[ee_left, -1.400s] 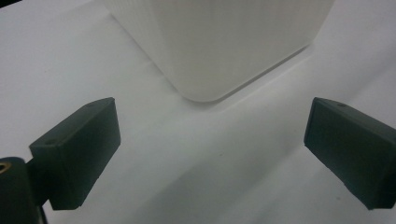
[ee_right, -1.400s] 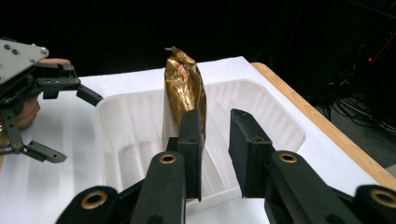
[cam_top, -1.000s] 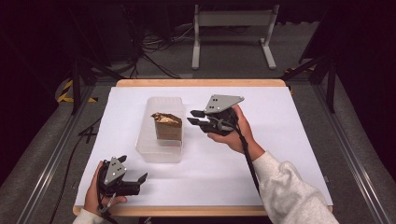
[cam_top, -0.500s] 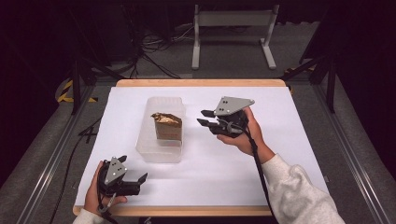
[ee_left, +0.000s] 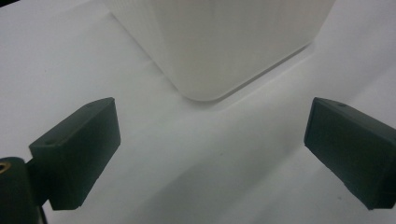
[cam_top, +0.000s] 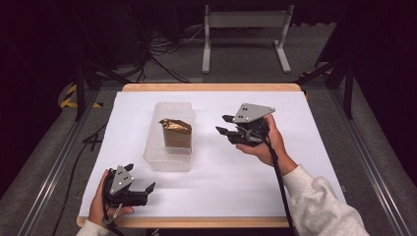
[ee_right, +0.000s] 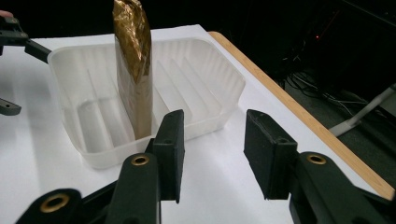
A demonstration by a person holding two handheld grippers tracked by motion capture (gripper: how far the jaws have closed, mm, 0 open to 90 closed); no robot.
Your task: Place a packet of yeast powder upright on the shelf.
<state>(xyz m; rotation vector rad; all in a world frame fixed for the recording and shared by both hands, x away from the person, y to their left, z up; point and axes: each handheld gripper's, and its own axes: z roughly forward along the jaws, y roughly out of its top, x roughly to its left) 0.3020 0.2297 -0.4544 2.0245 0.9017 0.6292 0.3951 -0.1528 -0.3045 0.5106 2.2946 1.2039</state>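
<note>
A clear ribbed plastic tray lies on the white table, left of centre. In it stands a brown packet with a crumpled gold top, upright. My right gripper hovers to the tray's right, open and holding nothing, its jaws pointing at the tray. In the right gripper view the packet and the tray lie just beyond the open gripper. My left gripper rests near the front left edge, open and holding nothing. In its own view the left gripper faces a corner of the tray.
The white sheet covers a table with a wooden edge. Dark floor, cables and a metal stand lie beyond the far edge. The other gripper shows at the far left of the right gripper view.
My right gripper has drawn back to the right, away from the tray, still open. The left gripper, tray and packet have not moved.
</note>
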